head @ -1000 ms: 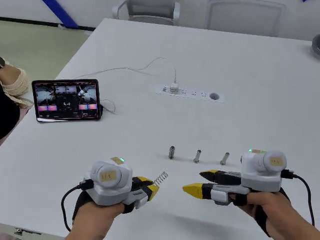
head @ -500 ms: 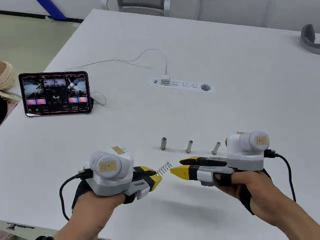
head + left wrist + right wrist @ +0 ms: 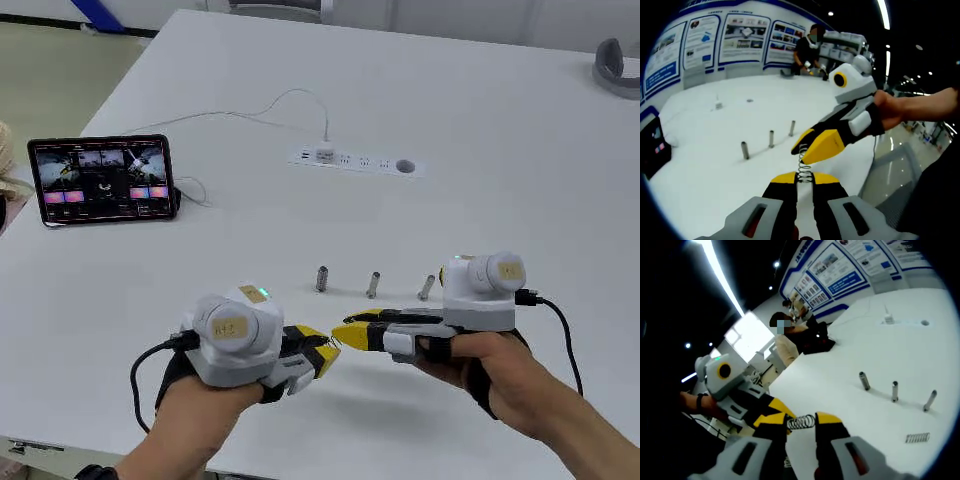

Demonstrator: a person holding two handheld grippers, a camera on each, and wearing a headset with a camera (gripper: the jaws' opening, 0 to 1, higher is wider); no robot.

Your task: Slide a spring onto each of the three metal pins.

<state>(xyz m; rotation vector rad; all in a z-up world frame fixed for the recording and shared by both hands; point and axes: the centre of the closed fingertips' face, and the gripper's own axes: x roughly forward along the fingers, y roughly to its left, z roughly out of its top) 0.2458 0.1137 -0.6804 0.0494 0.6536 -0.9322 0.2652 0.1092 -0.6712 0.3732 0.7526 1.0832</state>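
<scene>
The small coiled steel spring is pinched at its near end in the left gripper, held over the white table just nearer than the three upright metal pins. The right gripper has swung in from the right, its jaws narrowed at the spring's free end. I cannot tell whether they grip it; a handover seems likely.

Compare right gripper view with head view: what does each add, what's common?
Right gripper view adds a loose spring lying near the pins, plus wall posters. Head view adds the tablet. Shared: the three pins, the power strip, and the left gripper holding the held spring.
</scene>
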